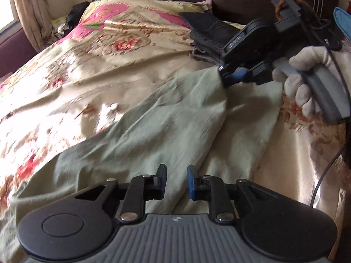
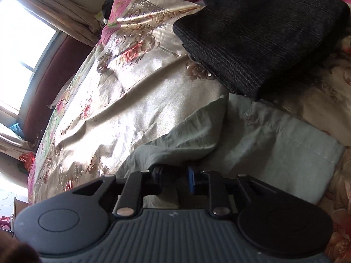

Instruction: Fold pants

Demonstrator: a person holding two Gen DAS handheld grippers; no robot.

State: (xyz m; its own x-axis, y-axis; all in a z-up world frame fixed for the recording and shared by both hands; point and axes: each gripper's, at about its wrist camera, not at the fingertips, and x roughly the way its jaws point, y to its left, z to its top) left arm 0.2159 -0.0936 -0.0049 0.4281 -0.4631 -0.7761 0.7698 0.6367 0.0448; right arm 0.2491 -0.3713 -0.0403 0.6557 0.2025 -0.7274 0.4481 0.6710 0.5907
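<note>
Left gripper (image 1: 176,180): nearest item in its own view, jaws spread with a gap between black and blue pads, poised over the near part of the pants (image 1: 140,135), pinching nothing.

Pants: pale grey-green, spread across the bed (image 1: 65,70) from near left to far right, creased; one leg end raised at the far right.

Right gripper (image 1: 227,76): held by a white-gloved hand (image 1: 305,76) at far right, jaws pressed together on the raised leg end. In its own view the cloth bunches between the pads; the hemmed second leg (image 2: 285,144) lies flat to the right.

Bedspread (image 2: 136,100): shiny cream satin, red and pink floral pattern, covers the bed.

Dark folded garment (image 2: 258,35): charcoal check weave, far right on the bedspread, just beyond the pants.

Curtain (image 1: 33,15), window: far left.
</note>
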